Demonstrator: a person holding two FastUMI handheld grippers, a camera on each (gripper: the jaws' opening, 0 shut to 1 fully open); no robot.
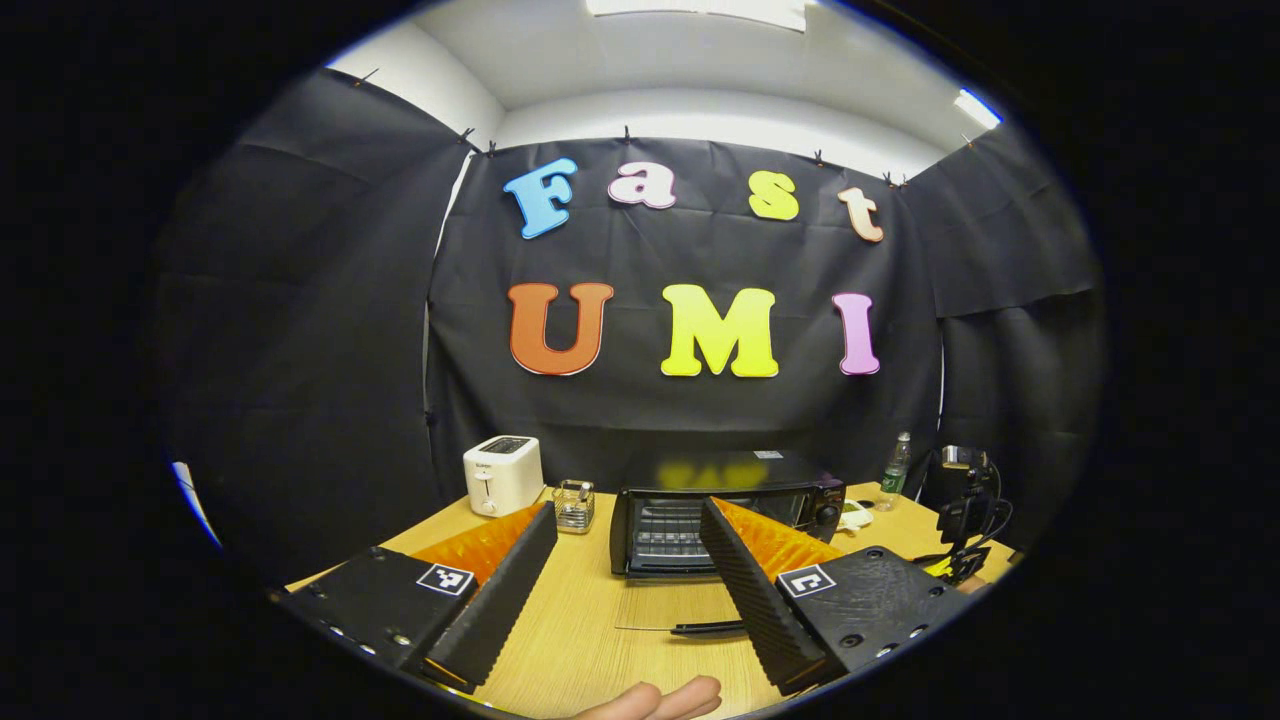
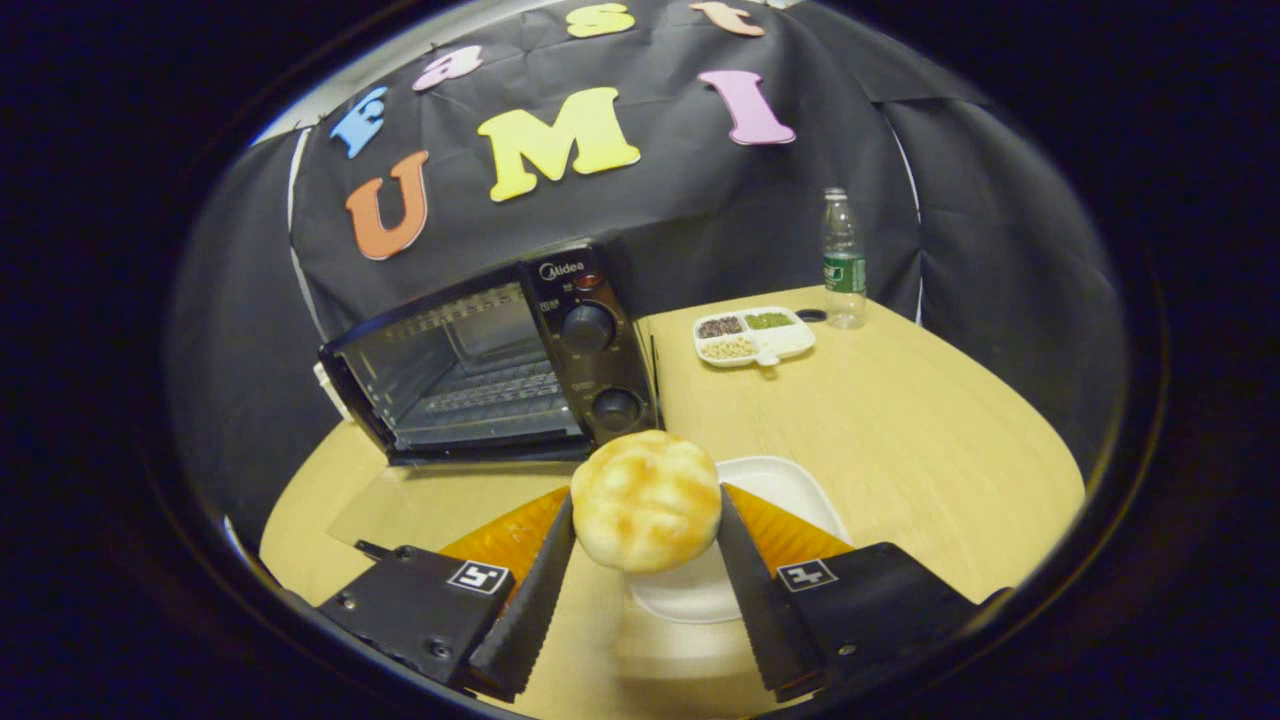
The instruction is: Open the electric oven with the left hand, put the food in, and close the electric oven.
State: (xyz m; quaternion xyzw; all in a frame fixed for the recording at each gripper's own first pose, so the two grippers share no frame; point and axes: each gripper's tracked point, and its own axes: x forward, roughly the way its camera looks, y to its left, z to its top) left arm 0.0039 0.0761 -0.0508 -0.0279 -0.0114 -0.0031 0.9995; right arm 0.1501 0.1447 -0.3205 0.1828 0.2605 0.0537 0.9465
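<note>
The bun [image 2: 645, 498] sits pinched between the right gripper's [image 2: 646, 560] two fingers, held just above the white plate [image 2: 790, 490], a little in front of the electric oven [image 2: 490, 355]. The oven's glass door [image 2: 440, 505] lies flat open on the wooden table [image 2: 900, 420], rack exposed. The left gripper [image 1: 625, 590] hangs back, fingers spread wide and empty, facing the oven's mouth. My read: lift clear of the plate, swing left, come in level over the door and set the bun mid-rack.
</note>
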